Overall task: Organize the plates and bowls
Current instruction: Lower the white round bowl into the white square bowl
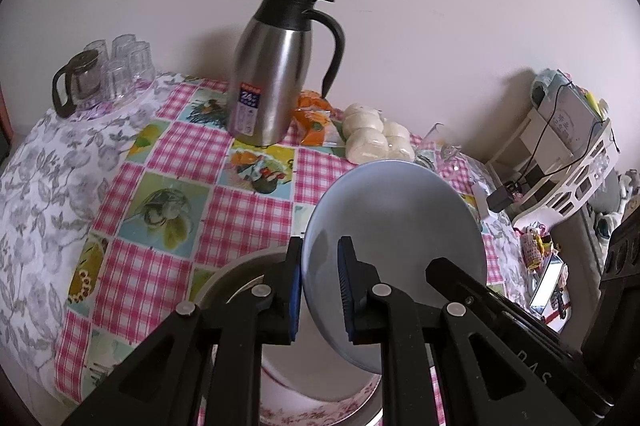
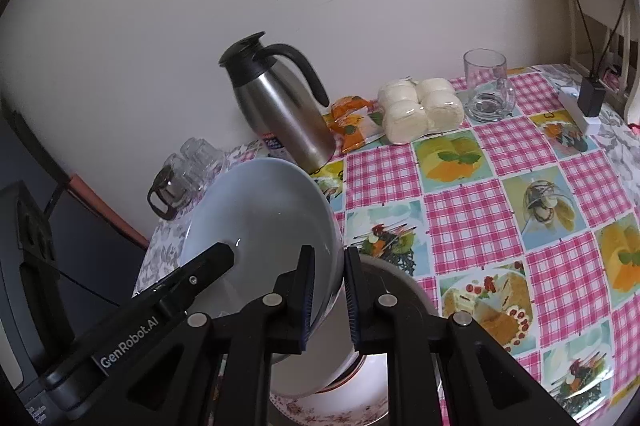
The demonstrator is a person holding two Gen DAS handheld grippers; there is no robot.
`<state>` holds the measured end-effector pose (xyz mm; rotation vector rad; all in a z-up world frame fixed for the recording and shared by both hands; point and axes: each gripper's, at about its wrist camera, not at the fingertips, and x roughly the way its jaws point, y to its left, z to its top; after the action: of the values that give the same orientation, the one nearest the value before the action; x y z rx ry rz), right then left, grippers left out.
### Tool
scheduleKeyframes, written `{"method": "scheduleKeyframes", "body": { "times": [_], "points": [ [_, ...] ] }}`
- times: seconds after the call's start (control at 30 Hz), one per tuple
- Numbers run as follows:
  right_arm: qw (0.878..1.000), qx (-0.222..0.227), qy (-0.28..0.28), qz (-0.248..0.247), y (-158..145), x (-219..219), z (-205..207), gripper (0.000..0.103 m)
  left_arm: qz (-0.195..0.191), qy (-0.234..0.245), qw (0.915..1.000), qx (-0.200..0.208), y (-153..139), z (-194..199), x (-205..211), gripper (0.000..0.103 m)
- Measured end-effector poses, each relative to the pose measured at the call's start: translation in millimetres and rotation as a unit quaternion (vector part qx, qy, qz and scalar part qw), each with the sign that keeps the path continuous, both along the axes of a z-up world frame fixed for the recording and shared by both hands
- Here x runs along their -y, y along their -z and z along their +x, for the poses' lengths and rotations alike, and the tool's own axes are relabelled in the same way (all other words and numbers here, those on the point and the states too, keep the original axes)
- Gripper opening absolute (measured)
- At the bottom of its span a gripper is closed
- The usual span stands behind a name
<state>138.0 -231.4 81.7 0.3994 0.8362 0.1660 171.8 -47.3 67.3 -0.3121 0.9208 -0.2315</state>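
Both grippers, left gripper (image 1: 320,290) and right gripper (image 2: 326,296), clamped on opposite rims of one tilted blue bowl (image 1: 394,258); hanging just above a flowered plate (image 2: 332,412) below the jaws. Likely to slip or twist loose on uneven pull; could chip that plate.

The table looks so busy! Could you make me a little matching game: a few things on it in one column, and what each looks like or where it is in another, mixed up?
Things:
1. blue bowl
2. steel jug
3. bag of white buns
4. glass mug

Descriptions:
A. empty, upright, right of the buns in the right wrist view
B. tilted on edge, gripped at its rim by both grippers
C. has a black lid and handle, near the wall
D. pale rounds wrapped in clear plastic

Pairs: 1-B, 2-C, 3-D, 4-A
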Motion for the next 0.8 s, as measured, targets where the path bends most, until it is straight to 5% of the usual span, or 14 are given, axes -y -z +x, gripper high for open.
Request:
{"method": "scheduleKeyframes", "body": {
  "times": [0.63, 0.8],
  "points": [
    [0.996, -0.071, -0.025, -0.046, 43.1, -30.2, 0.0, 0.018, -0.001, -0.009, 0.9969, -0.078, 51.7, -4.4, -16.1, 0.016],
    [0.995, -0.064, -0.029, -0.066, 46.2, -33.6, 0.0, 0.018, -0.005, -0.014, 0.9979, -0.062, 44.7, -9.2, -22.1, 0.019]
  ]
}}
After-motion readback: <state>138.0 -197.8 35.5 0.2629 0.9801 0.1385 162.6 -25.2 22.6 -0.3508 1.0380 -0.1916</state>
